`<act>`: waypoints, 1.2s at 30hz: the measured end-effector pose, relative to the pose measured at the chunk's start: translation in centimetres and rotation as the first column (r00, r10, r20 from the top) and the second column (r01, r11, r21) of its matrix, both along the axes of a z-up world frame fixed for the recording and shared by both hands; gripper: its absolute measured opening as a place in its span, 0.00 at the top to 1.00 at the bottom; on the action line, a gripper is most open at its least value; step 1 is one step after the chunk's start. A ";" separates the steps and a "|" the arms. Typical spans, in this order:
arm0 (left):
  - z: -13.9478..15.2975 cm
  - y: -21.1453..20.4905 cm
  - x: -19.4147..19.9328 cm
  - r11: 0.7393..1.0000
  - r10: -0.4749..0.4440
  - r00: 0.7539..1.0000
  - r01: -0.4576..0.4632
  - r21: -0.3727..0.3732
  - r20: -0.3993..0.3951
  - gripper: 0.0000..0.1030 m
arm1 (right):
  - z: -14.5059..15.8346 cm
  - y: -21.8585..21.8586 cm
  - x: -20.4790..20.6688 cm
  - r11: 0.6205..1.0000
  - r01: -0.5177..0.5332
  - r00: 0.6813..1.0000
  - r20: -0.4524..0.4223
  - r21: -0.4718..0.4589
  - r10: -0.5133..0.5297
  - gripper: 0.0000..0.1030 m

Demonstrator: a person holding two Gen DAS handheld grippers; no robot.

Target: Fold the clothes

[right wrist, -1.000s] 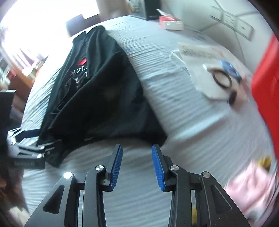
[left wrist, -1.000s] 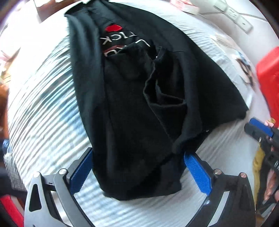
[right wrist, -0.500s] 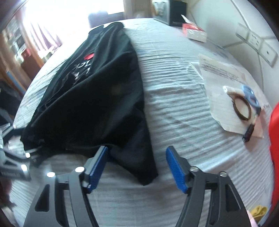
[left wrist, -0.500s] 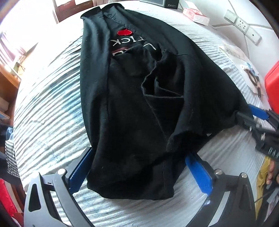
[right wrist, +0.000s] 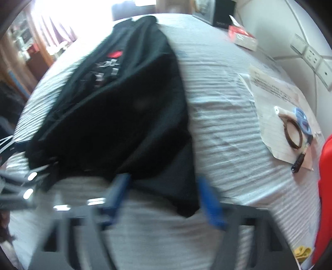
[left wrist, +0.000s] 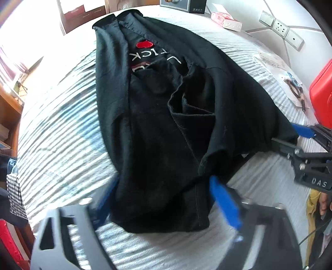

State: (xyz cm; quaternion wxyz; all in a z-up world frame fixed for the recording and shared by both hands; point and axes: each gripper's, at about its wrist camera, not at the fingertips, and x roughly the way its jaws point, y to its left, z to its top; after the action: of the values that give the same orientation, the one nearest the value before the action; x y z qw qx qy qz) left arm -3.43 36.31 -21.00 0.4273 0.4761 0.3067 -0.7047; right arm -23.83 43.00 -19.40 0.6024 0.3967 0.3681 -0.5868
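A white ribbed bedcover (right wrist: pixel 217 116) carried a printed sheet of paper (right wrist: pixel 276 93) bearing blue-handled scissors (right wrist: pixel 302 120) and a dark ring (right wrist: pixel 292 135). A red case (left wrist: pixel 322 91) stood nearby; wall sockets (left wrist: pixel 280 29) and a red-and-white box (left wrist: pixel 226 19) lay beyond

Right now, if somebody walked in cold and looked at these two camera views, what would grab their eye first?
The black shirt, half folded lengthwise down the middle of the white ribbed bedcover, its red patch and white lettering near the far end. Next, the blue-padded left gripper and right gripper, each closing over a near corner of its hem. Then the bright red case at the right edge.
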 end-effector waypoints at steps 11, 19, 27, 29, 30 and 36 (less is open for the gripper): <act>-0.2 -0.8 -0.8 0.999 -0.045 0.999 0.045 -0.002 -0.019 0.35 | -0.1 0.7 -1.2 0.997 0.057 0.993 0.103 -0.051 -0.051 0.67; 0.4 -0.9 -1.3 0.994 -0.110 0.993 0.110 0.009 -0.052 0.85 | 0.2 1.0 -0.3 0.993 0.105 0.991 0.082 -0.050 -0.101 0.89; 5.6 -2.9 0.8 0.993 -0.121 0.981 0.121 -0.010 -0.154 0.87 | 5.4 1.6 0.0 0.974 0.173 0.966 0.218 -0.145 -0.139 0.89; 6.5 -3.3 1.8 0.992 -0.123 0.979 0.125 -0.001 -0.164 0.87 | 7.0 1.4 0.2 0.966 0.189 0.961 0.233 -0.174 -0.146 0.89; 6.8 -3.8 1.9 0.991 -0.131 0.978 0.132 -0.006 -0.160 0.87 | 7.6 1.3 0.2 0.962 0.202 0.957 0.244 -0.182 -0.155 0.89; 9.0 -6.9 2.7 0.978 -0.210 0.961 0.209 -0.024 -0.181 0.87 | 11.1 -0.8 2.1 0.942 0.255 0.948 0.247 -0.217 -0.200 0.89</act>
State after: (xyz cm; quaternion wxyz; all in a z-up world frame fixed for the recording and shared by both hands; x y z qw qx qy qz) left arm -0.73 29.43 -11.97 0.3215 0.4384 0.2910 -0.7873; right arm -21.68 42.20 -8.29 0.6117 0.4218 0.1746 -0.6461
